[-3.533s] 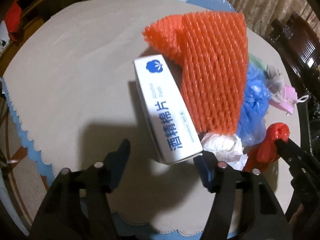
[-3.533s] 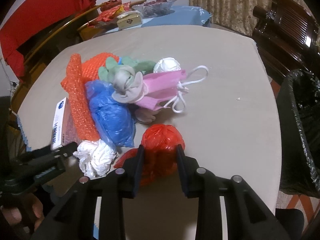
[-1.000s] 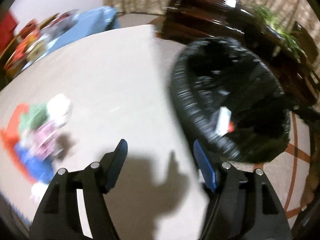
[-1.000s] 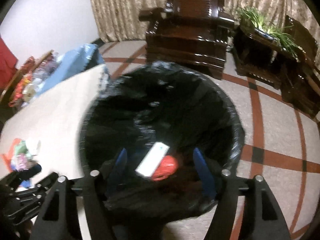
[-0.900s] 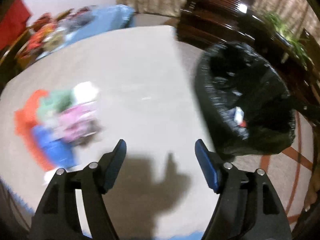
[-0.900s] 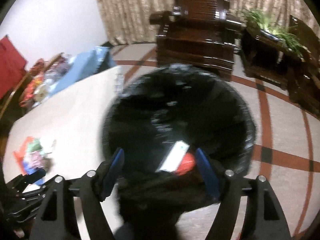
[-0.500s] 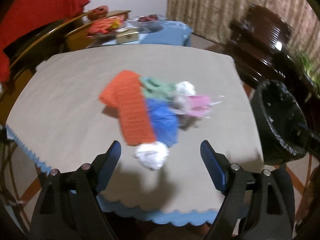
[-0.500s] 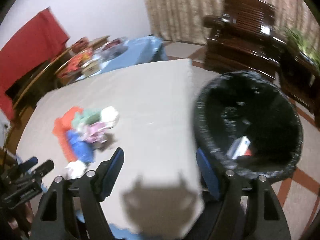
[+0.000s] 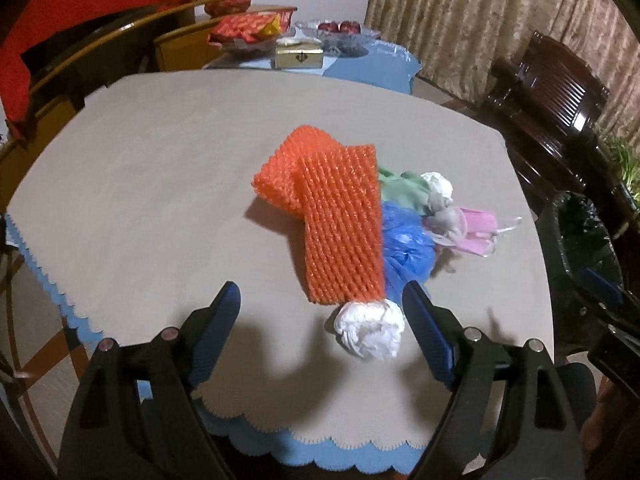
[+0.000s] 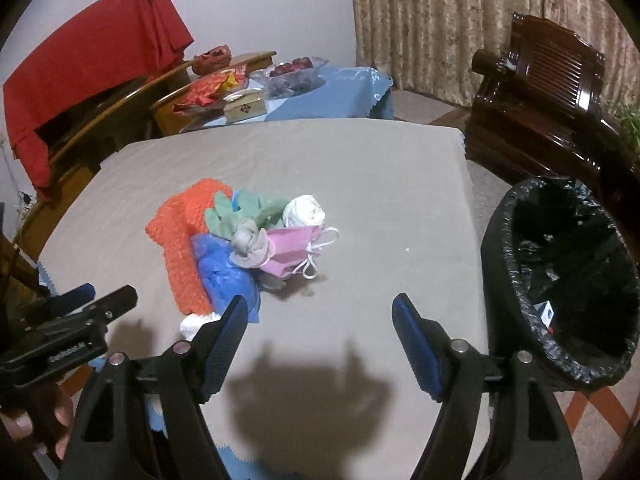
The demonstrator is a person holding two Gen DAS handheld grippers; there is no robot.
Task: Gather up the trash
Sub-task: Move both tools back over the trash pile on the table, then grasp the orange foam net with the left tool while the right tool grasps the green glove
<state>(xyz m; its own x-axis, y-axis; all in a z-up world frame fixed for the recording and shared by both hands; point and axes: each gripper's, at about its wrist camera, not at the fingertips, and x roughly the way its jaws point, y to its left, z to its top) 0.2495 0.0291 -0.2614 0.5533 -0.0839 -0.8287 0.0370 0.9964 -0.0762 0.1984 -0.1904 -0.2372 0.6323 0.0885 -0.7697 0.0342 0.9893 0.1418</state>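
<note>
A pile of trash lies mid-table: an orange foam net (image 9: 336, 220), a blue plastic bag (image 9: 406, 248), a green glove (image 9: 400, 188), a pink mask (image 9: 476, 230) and a crumpled white wad (image 9: 370, 330). My left gripper (image 9: 320, 320) is open and empty, just short of the white wad. My right gripper (image 10: 318, 326) is open and empty above the table's near edge, with the pile (image 10: 240, 240) ahead to its left. The black-lined bin (image 10: 560, 280) stands right of the table, a white box (image 10: 544, 312) inside it.
The table (image 9: 140, 160) has a beige cloth with a blue scalloped edge. A side table (image 10: 312, 92) with a box and snacks stands behind it. Dark wooden chairs (image 10: 540, 92) stand at the right, red cloth (image 10: 88, 68) at the back left.
Both grippers let the white box and red bag go into the bin and swung back from it to the table. They now face the pile, open and empty.
</note>
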